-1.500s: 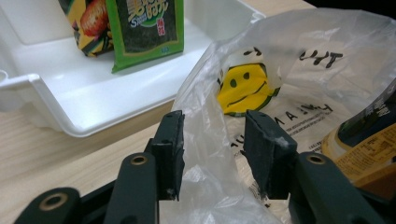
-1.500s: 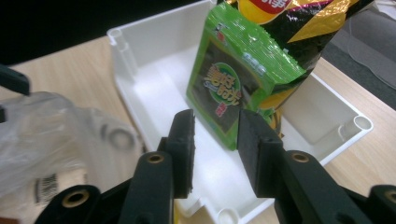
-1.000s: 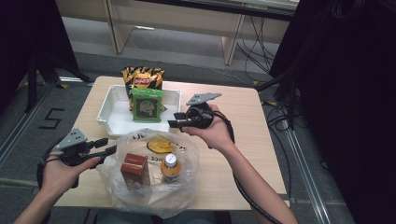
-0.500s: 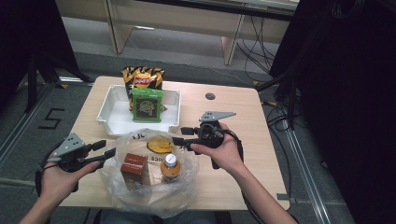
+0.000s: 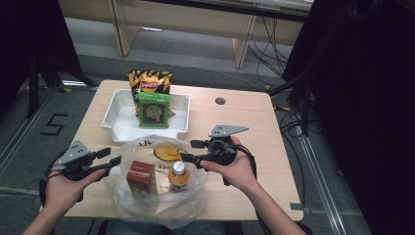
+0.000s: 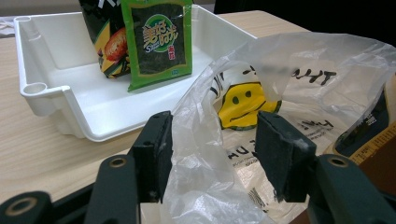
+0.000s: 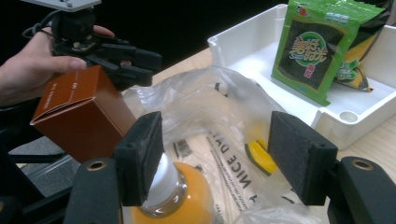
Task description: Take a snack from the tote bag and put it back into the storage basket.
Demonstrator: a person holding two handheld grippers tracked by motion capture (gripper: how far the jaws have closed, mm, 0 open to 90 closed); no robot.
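A clear plastic bag [image 5: 156,196] with a yellow smiley print [image 6: 243,100] lies open at the table's near edge. Inside it stand a brown box [image 5: 139,176] and an orange bottle [image 5: 178,177] with a white cap. My left gripper [image 5: 111,156] is at the bag's left rim, open, and a fold of the plastic [image 6: 201,140] hangs loosely between its jaws. At the bag's right rim is my right gripper [image 5: 188,151], whose jaws have just been opening. They now stand wide apart over the bottle [image 7: 173,200] and the bag film, pressing on nothing.
A white tray [image 5: 115,125] sits behind the bag, and in it a green seaweed packet [image 5: 154,110] stands upright against a chips bag [image 5: 149,81]. Bare wood with a round cable hole [image 5: 220,101] lies to the right. Dark floor surrounds the table.
My right gripper has come from beside the tray toward the near side, down to the bag's right rim, and its jaws have spread wider. The left gripper has stayed put.
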